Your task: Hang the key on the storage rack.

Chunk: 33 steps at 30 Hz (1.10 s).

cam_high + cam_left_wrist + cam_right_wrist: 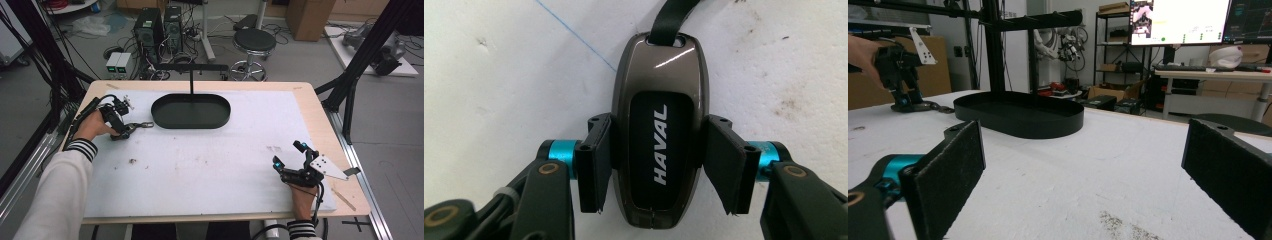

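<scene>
Your left gripper point(656, 167) has its jaws pressed against both sides of a car key fob point(659, 130), a glossy, rounded bronze-brown shell with a black inset panel lettered HAVAL and a black strap point(669, 20) leaving its top end. The fob lies on the white mat point(499, 90), which feels matte and is speckled with brown smudges and crossed by a thin blue line. From above, you hold it at the mat's left side point(131, 127), just left of the black oval tray point(190, 111), a shallow, smooth-walled dish with a T-shaped post rising behind it. Your right gripper point(289, 156) rests near the mat's right edge, well apart from the tray, its rough felt-like pads point(955, 165) spread wide with nothing between them. The mat covers a pale wooden table point(320, 115).
</scene>
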Each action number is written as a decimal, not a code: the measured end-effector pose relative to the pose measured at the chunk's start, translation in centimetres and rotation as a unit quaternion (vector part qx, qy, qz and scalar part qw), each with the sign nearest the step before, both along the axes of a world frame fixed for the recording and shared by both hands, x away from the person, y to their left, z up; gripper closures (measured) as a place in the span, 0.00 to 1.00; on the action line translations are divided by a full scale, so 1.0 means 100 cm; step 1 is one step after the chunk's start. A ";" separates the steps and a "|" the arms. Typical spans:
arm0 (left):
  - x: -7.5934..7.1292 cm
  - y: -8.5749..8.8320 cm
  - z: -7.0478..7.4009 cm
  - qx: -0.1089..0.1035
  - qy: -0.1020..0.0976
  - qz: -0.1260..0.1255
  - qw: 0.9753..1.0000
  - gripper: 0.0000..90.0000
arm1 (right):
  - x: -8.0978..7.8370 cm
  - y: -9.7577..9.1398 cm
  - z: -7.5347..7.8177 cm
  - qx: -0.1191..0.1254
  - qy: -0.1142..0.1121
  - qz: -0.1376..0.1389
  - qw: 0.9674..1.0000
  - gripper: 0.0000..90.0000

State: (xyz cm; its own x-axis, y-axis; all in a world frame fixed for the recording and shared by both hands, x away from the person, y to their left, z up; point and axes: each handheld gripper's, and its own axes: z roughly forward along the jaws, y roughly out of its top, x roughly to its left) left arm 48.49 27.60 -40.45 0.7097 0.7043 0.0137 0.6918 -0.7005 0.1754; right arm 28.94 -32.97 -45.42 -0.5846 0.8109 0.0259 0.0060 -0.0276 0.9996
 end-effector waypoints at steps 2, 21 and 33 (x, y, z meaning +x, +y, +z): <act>0.000 0.000 0.000 -0.003 0.003 0.009 1.000 0.54 | 0.000 0.000 0.000 -0.001 -0.002 0.000 1.000 0.03; -0.021 0.010 0.025 -0.064 -0.047 0.030 0.996 0.54 | 0.000 0.000 0.000 -0.003 -0.004 0.000 1.000 0.03; -0.036 0.011 0.056 -0.140 -0.101 0.054 0.983 0.54 | 0.000 0.000 0.000 -0.005 -0.002 0.000 1.000 0.03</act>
